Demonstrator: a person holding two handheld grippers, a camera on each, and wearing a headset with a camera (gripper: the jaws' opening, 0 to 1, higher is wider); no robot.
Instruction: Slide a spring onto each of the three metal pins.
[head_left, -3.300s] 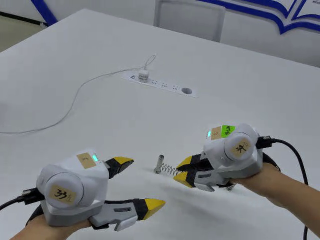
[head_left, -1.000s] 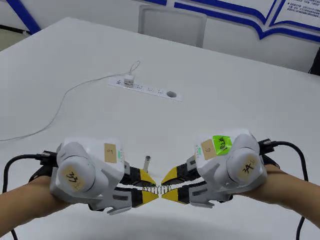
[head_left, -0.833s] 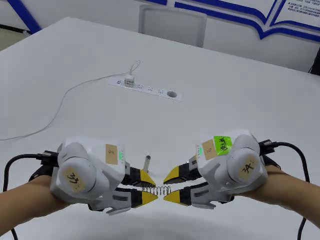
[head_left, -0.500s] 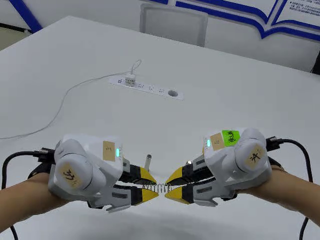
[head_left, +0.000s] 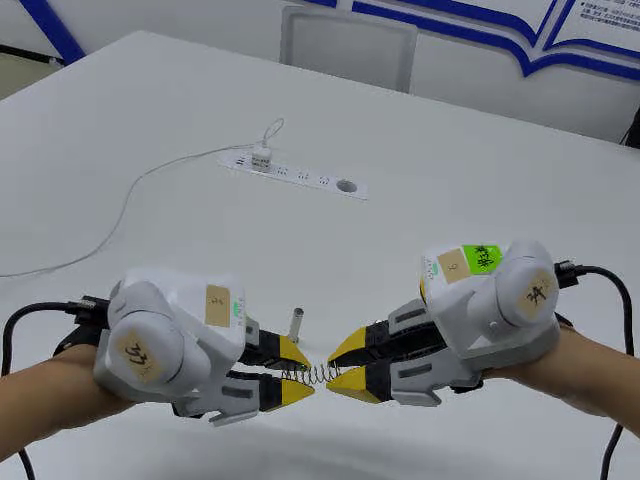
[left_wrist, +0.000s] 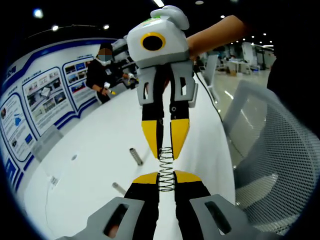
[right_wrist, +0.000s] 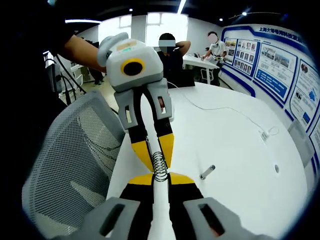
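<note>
Ideally left gripper (head_left: 290, 375) and right gripper (head_left: 345, 368), clenching the spring (head_left: 315, 376) (an end each), line it up with the pin (head_left: 295, 325)

Your right gripper (right_wrist: 159, 179) pinched near end of spring (right_wrist: 159, 166), yellow jaw tips closed on it. Your left gripper (right_wrist: 154, 150) faced yours, reaching down from top of view, its jaws clamped on spring's far end. Spring ran straight between both. Pin (right_wrist: 207, 172) sat on white table (right_wrist: 235, 150), right of spring, apart from it. Mesh chair (right_wrist: 70, 165) stood left of table. Cable (right_wrist: 225, 112) crossed tabletop farther off.
</note>
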